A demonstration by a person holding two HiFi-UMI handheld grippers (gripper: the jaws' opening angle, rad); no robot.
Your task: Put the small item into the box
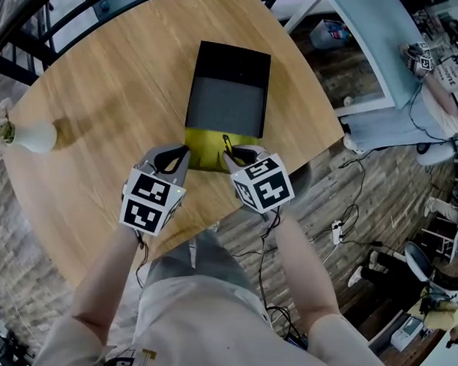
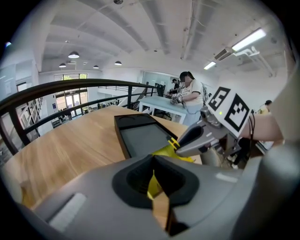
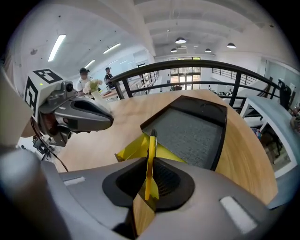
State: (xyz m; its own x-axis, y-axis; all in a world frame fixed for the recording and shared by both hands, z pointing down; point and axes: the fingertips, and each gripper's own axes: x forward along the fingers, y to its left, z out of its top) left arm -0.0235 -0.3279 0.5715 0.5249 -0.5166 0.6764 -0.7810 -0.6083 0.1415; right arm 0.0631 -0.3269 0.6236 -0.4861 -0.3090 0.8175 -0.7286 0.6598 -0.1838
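Both forearms [image 1: 305,256] reach forward side by side. The left gripper [image 1: 179,156] and the right gripper [image 1: 234,155] lean slightly toward each other, each with jaws closed on an edge of the yellow sheet [image 1: 204,146]

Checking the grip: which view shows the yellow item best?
Right gripper view: the yellow item runs from the shut jaws to the box. The head view shows a partly covered patch; the left gripper view, only slivers.
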